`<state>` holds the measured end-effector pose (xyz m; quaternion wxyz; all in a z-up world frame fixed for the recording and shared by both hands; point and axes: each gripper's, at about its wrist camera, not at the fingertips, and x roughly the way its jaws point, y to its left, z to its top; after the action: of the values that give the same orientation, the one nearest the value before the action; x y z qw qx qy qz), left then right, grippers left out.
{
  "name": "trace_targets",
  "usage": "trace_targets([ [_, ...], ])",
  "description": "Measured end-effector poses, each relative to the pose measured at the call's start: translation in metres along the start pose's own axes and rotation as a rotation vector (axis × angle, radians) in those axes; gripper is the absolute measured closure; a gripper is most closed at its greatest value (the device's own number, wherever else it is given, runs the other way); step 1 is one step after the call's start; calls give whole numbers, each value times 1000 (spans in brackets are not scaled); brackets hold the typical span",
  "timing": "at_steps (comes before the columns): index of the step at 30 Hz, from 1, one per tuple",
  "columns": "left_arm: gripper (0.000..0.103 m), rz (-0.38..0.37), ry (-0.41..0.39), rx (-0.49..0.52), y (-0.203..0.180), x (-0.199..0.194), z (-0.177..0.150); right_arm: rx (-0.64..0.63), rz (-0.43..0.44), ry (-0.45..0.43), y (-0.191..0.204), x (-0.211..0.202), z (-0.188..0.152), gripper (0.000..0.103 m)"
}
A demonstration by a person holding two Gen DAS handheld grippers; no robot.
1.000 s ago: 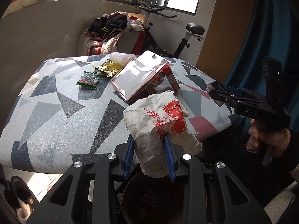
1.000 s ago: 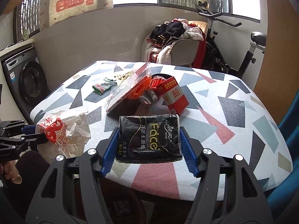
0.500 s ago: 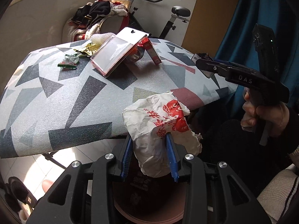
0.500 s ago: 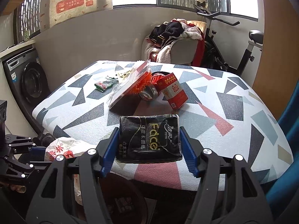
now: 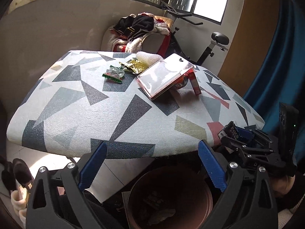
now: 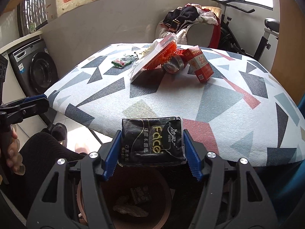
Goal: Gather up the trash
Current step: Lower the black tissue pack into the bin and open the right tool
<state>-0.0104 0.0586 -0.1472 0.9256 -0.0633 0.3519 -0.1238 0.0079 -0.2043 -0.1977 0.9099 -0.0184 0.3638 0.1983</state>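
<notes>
Bin (image 5: 169, 200) sits below both: left gripper (image 5: 152, 166) opening, nothing between; right gripper (image 6: 150, 152) clamping black tissue pack (image 6: 152, 141).

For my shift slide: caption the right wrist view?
Right gripper holds a black tissue pack above the bin, table behind.

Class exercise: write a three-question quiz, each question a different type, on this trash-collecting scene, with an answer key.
1. True or false: the right gripper is empty.
2. What lies below both grippers? A) brown bin B) washing machine C) chair
3. Fill in: the left gripper has ______ between its jaws.

Key:
1. False: it is clamped on a black tissue pack.
2. A
3. Nothing; its jaws are opening.
</notes>
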Motion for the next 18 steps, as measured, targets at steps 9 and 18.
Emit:
trace_targets([
  [9,7,101,-27,-27,21,-6,8,-132,54,127,39,26,-21,40],
  [18,7,112,-27,-21,20,-5,7,-134,58,173,40,34,-25,39],
])
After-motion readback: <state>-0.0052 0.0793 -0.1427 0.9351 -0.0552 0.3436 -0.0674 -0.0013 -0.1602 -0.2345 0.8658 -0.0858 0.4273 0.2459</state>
